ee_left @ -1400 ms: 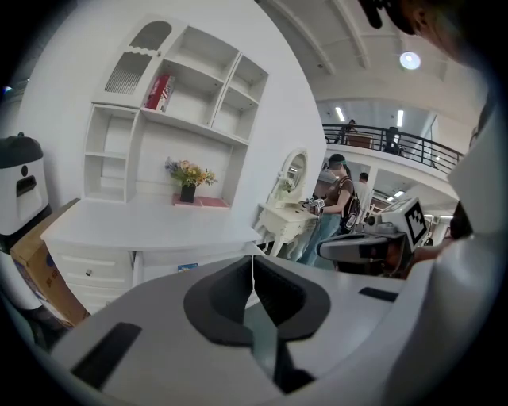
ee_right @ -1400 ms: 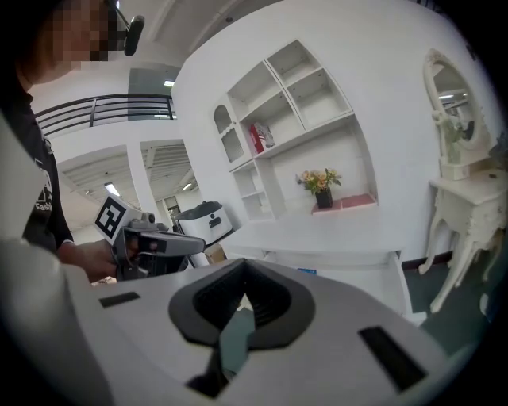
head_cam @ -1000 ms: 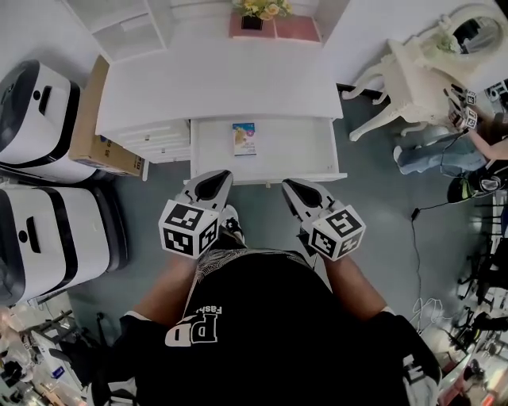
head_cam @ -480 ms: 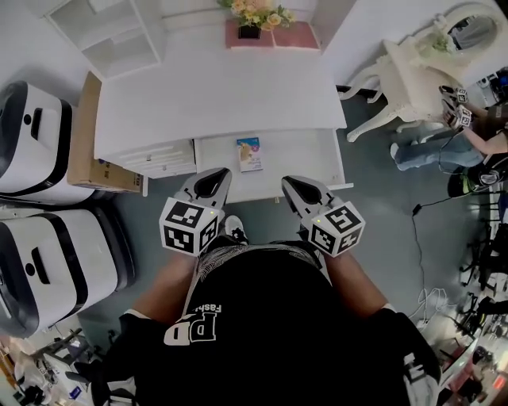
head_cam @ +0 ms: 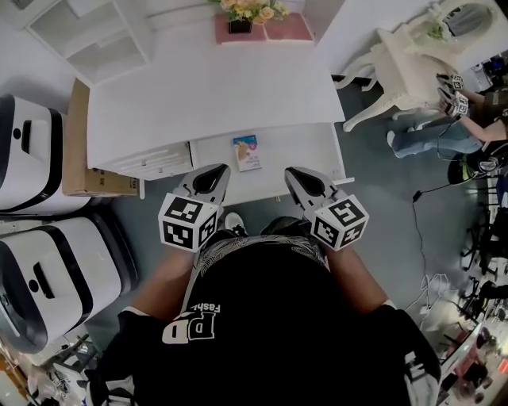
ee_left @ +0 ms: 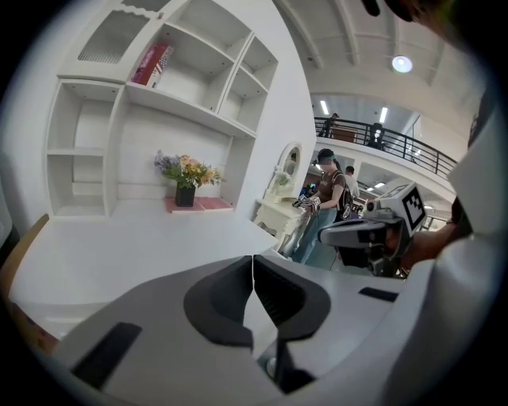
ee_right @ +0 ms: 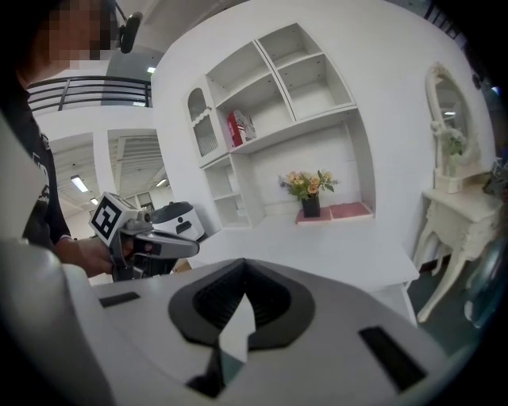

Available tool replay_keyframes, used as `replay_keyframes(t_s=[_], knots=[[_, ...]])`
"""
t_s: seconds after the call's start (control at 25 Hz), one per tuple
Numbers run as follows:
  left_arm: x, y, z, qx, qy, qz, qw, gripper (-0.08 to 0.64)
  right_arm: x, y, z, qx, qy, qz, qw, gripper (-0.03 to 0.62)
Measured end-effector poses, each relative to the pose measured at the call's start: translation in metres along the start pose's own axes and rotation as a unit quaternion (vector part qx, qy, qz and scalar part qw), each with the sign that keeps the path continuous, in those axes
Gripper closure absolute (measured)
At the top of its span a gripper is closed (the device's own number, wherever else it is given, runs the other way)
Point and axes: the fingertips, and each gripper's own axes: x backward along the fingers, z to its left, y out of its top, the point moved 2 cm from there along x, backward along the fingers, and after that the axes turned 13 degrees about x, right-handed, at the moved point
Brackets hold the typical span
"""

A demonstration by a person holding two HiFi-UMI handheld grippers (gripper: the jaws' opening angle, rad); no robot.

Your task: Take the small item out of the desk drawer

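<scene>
The left gripper is clenched: in its own view the two dark pads meet at the tips with nothing between them. The right gripper is clenched too, its pad tips touching and empty. Each is held in one of the person's hands, side by side and apart, both pointing at the desk. In the head view their tips overlap the front edge of the open drawer, the left one near its front left corner, the right one right of the middle.

The small item, a flat colourful packet, lies on the drawer's white bottom, left of the middle and close to the back edge, just under the desk's front edge. It sits beyond the two grippers and touches neither.

The desk top is bare white apart from a flower pot at its back edge with a pink mat beside it. A white shelf unit stands at the back left corner, and a cardboard box leans against the desk's left side. To the right, well apart, stands a white dressing table.
</scene>
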Motion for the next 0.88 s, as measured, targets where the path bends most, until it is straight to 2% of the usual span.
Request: replay_keyframes(t_s=[0.36,0.68,0.88], knots=[[-0.022,0.009,0.003,0.013,0.023,0.006,0.9996,0.545,-0.011,0.005,-0.025,-0.002,0.026,0.005,1.000,0.583],[-0.055,0.004,-0.003,0.036,0.062,0.016,0.9973,0.543,-0.019,0.007,-0.066,0.001,0.064,0.012,0.998,0.583],[-0.075,0.000,-0.001,0.037,0.095,0.021,0.9946,0.543,-0.020,0.005,-0.087,0.003,0.084,0.011,0.996,0.583]])
